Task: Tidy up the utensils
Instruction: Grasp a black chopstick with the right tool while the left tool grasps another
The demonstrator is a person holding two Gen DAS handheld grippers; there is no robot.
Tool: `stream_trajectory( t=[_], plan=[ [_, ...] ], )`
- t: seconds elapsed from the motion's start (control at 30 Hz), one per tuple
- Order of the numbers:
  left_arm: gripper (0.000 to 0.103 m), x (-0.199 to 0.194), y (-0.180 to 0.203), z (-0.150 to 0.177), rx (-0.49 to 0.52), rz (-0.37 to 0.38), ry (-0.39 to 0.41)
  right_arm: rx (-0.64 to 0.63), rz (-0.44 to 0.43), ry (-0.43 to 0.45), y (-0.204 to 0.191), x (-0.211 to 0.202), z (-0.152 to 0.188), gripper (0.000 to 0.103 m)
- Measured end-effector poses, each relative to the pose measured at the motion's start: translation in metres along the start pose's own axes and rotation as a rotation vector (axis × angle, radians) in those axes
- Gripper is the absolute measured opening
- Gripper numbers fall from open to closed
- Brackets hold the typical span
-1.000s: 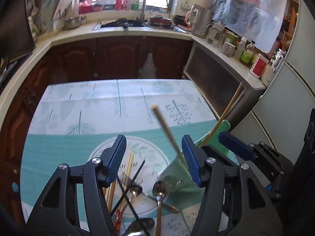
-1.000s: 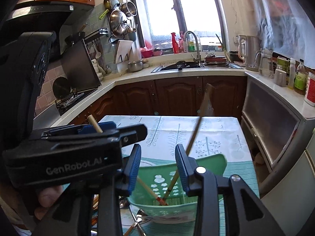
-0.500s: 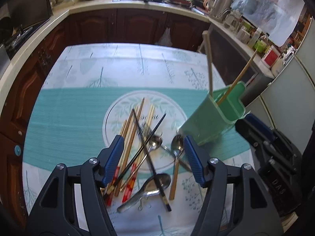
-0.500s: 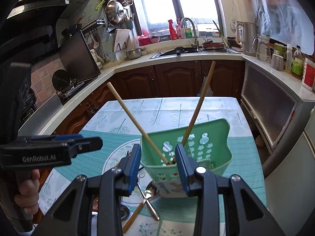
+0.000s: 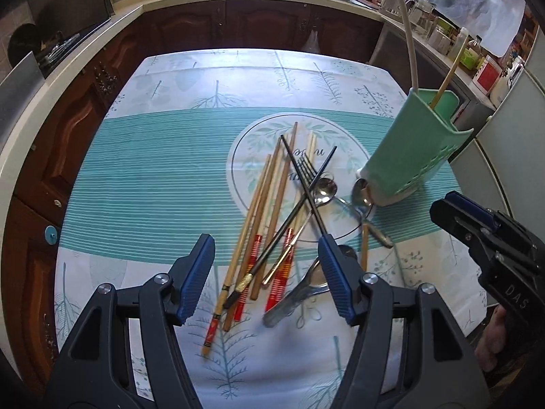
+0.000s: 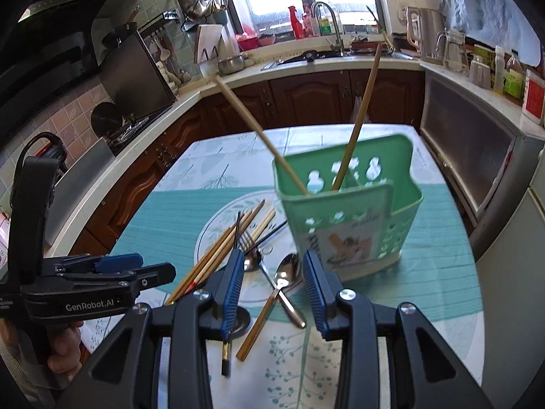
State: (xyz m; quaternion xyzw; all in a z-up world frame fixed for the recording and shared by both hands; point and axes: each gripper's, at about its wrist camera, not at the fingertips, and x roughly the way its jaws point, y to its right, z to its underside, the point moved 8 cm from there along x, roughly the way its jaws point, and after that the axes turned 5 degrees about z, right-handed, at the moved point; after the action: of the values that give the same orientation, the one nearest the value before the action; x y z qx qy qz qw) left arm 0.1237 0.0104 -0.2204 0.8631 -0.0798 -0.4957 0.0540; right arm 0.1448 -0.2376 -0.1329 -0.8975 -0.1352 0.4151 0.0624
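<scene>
A green perforated utensil holder (image 5: 414,151) (image 6: 351,211) stands upright on the table's right side with two wooden chopsticks (image 6: 357,116) leaning in it. A loose pile of wooden chopsticks (image 5: 269,211), black chopsticks (image 5: 299,177), a fork (image 5: 305,167) and spoons (image 5: 323,191) (image 6: 284,276) lies on the tablecloth's round print. My left gripper (image 5: 265,272) is open and empty above the pile's near end. My right gripper (image 6: 272,289) is open and empty, just in front of the holder; it also shows in the left wrist view (image 5: 477,225).
The table has a teal-and-white cloth (image 5: 153,170). Dark wooden kitchen cabinets (image 5: 238,27) and a counter with a sink (image 6: 313,56) surround it. Bottles and jars (image 5: 477,58) stand on the right counter. A fridge (image 5: 511,129) is close on the right.
Both grippers have drawn back toward me and away from the holder. The left one now looks down on the utensil pile. The two chopsticks have stayed in the holder.
</scene>
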Motion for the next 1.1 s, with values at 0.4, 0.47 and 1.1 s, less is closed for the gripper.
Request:
stream_trajectory(
  t=[0.4, 0.47, 1.1],
  plan=[
    [0.060, 0.017, -0.033, 0.008, -0.048, 0.119, -0.086, -0.063, -0.032, -0.197, -0.035, 0.049, 0.032, 0.036],
    [0.058, 0.019, -0.035, 0.007, -0.037, 0.118, -0.085, -0.075, -0.033, -0.235, -0.040, 0.061, 0.036, 0.036],
    [0.017, 0.057, -0.025, -0.001, 0.143, 0.130, -0.200, -0.076, -0.047, -0.467, -0.064, 0.135, 0.051, 0.006]
  ],
)
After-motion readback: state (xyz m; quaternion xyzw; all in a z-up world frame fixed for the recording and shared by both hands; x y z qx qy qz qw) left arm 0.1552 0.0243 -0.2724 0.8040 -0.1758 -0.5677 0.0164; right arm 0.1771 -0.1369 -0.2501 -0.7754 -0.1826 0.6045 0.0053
